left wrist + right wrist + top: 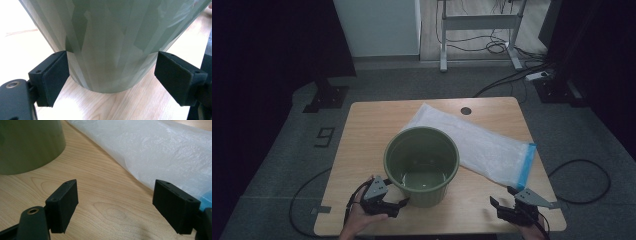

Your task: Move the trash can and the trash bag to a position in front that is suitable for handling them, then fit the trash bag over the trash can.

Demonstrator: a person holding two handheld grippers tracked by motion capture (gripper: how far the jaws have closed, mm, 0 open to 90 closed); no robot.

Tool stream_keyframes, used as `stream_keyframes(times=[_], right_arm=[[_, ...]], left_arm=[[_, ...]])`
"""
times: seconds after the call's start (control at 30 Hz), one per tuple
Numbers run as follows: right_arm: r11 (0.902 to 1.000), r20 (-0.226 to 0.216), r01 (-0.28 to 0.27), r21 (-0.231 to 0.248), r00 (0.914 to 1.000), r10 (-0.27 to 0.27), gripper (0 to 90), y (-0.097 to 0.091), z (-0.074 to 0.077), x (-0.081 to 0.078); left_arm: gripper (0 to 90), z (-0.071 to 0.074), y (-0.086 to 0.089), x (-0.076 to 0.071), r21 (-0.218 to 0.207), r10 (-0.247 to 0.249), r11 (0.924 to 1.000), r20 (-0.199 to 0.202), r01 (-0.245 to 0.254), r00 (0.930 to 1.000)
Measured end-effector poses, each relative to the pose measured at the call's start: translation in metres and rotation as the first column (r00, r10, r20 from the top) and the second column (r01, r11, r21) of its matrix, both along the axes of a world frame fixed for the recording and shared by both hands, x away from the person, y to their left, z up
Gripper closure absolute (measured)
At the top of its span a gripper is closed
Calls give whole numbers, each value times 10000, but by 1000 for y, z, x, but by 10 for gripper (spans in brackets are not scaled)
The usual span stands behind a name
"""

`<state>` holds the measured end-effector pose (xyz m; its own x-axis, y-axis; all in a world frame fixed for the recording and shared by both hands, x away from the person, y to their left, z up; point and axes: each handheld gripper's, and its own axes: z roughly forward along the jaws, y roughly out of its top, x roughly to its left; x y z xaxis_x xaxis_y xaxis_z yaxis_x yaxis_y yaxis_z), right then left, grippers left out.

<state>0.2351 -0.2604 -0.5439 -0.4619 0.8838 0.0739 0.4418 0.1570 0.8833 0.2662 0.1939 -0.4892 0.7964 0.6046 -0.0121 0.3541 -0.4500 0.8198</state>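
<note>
Jaws astride bucket (107,45), bag (477,145) beyond

Glossy green plastic pot (422,165), crinkly translucent bag (477,142), pale wood-grain table (362,135)

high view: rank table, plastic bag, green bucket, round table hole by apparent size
1. table
2. plastic bag and green bucket: similar; the bag is longer, but the bucket stands taller, nearer the camera, so unranked
3. round table hole
</note>
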Motion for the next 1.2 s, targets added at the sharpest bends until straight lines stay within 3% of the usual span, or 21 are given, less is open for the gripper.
stream_keyframes(times=[0.37, 0.8, 0.97, 1.13, 1.2], right_arm=[[10000, -18, 12, -38, 10000, -12, 200, -2, 0, 0], [9999, 46, 69, -140, 10000, -69, 201, 1, 1, 2], [9993, 59, 124, -359, 9999, -121, 199, 5, 4, 6], [9988, 156, 212, -447, 9997, -205, 197, 19, 12, 21], [9985, 109, 212, -501, 9997, -207, 196, 25, 12, 29]], left_arm=[[139, -5, -17, 4, 322, 50, 9995, -145, -45, 9999], [142, -13, 12, -3, 701, 1131, 9912, -91, -1122, 9935], [145, -17, 24, 0, 1018, 1701, 9803, 10, -1693, 9854], [146, -25, 34, 2, 1488, 2087, 9682, -386, -2009, 9772], [143, -29, 38, 3, 1803, 2252, 9600, -415, -2144, 9734]])
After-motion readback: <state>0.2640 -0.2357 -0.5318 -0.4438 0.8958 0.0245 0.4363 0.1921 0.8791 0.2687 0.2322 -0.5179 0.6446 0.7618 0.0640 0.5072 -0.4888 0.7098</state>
